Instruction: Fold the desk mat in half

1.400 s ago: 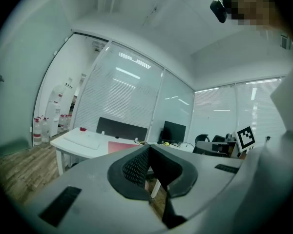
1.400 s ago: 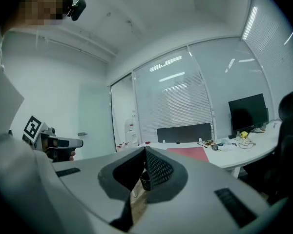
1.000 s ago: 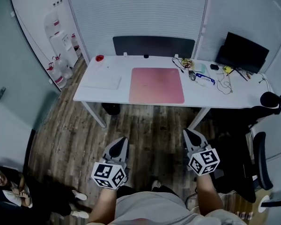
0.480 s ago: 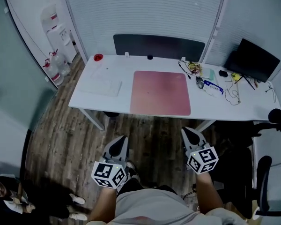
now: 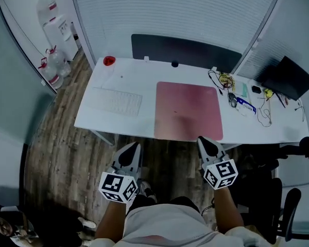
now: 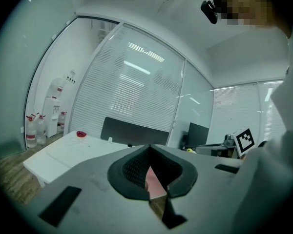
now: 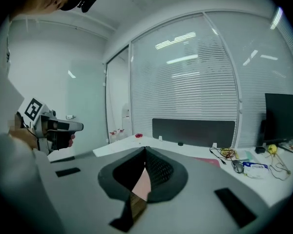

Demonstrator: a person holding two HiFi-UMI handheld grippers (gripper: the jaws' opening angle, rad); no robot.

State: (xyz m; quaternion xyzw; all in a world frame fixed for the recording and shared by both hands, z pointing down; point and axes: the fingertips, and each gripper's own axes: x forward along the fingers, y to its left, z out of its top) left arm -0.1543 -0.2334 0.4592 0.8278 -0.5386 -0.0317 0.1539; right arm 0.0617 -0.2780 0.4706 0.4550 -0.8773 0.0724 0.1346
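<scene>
- Lying flat on white table: thin pink desk mat, likely light, limp; near corners inviting pinching.
- Hovering short of it: left claw, right claw, both closed, empty.

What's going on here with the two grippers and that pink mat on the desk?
A person stands facing the long white desk with a two-jaw gripper in each hand. The left gripper and right gripper are both shut and empty, held over the wooden floor short of the desk's near edge. The flat pink rectangular desk mat lies unfolded and untouched, a white keyboard to its left. Folding has not started.
</scene>
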